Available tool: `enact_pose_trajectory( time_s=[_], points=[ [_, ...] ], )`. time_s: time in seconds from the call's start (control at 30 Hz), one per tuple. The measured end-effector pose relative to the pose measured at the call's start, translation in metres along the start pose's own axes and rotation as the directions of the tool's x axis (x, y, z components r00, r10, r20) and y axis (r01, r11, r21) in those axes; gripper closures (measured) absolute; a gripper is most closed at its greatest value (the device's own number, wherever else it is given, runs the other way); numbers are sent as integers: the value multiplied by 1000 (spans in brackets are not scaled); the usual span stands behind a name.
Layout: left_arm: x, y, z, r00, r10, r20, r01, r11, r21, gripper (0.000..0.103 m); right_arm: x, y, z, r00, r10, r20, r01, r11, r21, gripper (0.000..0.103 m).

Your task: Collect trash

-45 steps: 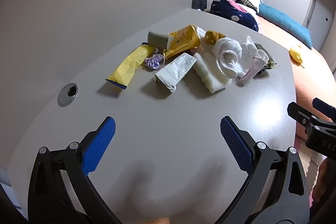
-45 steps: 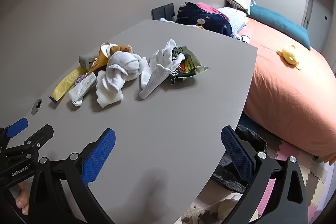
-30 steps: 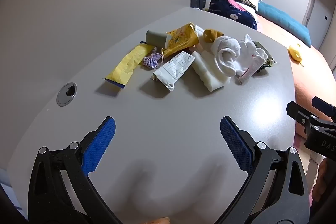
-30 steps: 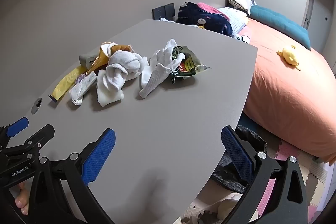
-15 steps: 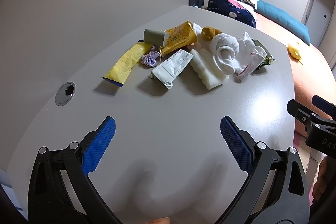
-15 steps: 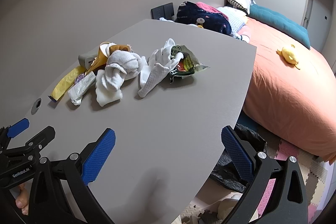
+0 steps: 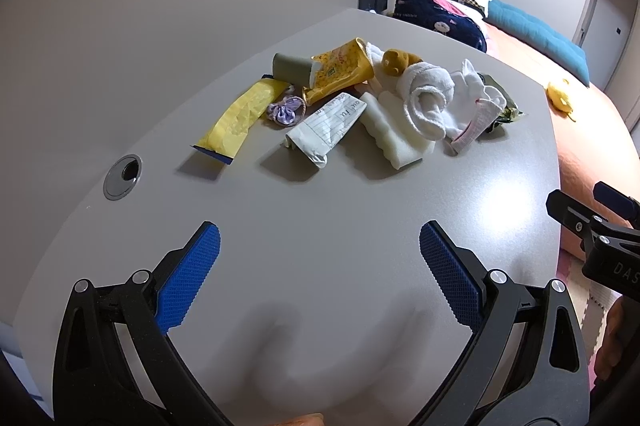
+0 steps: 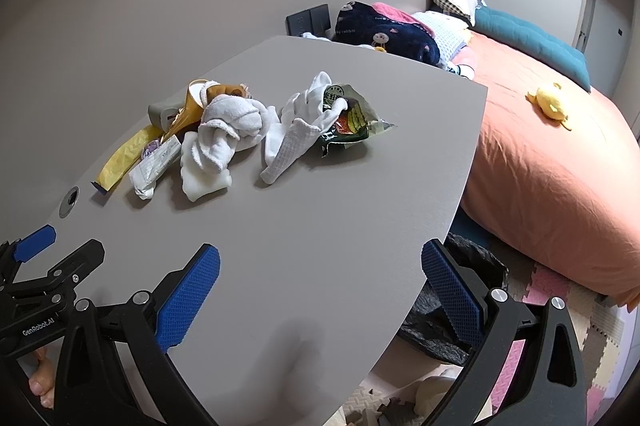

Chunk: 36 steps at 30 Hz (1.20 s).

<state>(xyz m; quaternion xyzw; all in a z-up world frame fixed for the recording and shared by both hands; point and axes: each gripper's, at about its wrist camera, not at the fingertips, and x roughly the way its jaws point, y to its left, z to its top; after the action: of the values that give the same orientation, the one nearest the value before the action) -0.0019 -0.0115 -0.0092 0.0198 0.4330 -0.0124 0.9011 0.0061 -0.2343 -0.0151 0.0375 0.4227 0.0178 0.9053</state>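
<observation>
Desk litter heap, uncollected; both grippers wide open and empty.

Item: trash pile (image 7: pixel 360 106) at mid-desk, comprising yellow wrapper (image 7: pixel 240 116), folded paper packet (image 7: pixel 326 128), orange-yellow pouch (image 7: pixel 340 70) and green snack bag (image 8: pixel 352 118), mixed with white socks (image 7: pixel 428 98) and a purple scrunchie (image 7: pixel 284 110). Position: at 12 o'clock from the left gripper (image 7: pixel 318 258), well apart; at 11 o'clock from the right gripper (image 8: pixel 320 276). Paper packet's long axis runs 7 to 1 o'clock; judged the left gripper's nearest pick. Snack bag lies nearer the right gripper. Surround: grey desk (image 7: pixel 360 226); black bin bag (image 8: pixel 460 306) below the desk edge at 4 o'clock; bed (image 8: pixel 560 154) beyond.
</observation>
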Motion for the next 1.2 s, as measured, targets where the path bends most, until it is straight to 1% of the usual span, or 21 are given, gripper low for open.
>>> enact_pose_trajectory(
  time_s=[0.9,1.0,1.2],
  points=[
    [-2,0,-1,1000,-4,-8,4,1000,3,6,0,-1,-1,1000,0,-2,0,1000,0,3],
    [-1,2,0,1000,-7,-13,7,1000,-5,6,0,0,-1,1000,1,-1,-1,1000,1,3],
    [0,6,0,999,-38,-25,37,999,-31,6,1,-1,-1,1000,0,-3,0,1000,1,3]
  ],
)
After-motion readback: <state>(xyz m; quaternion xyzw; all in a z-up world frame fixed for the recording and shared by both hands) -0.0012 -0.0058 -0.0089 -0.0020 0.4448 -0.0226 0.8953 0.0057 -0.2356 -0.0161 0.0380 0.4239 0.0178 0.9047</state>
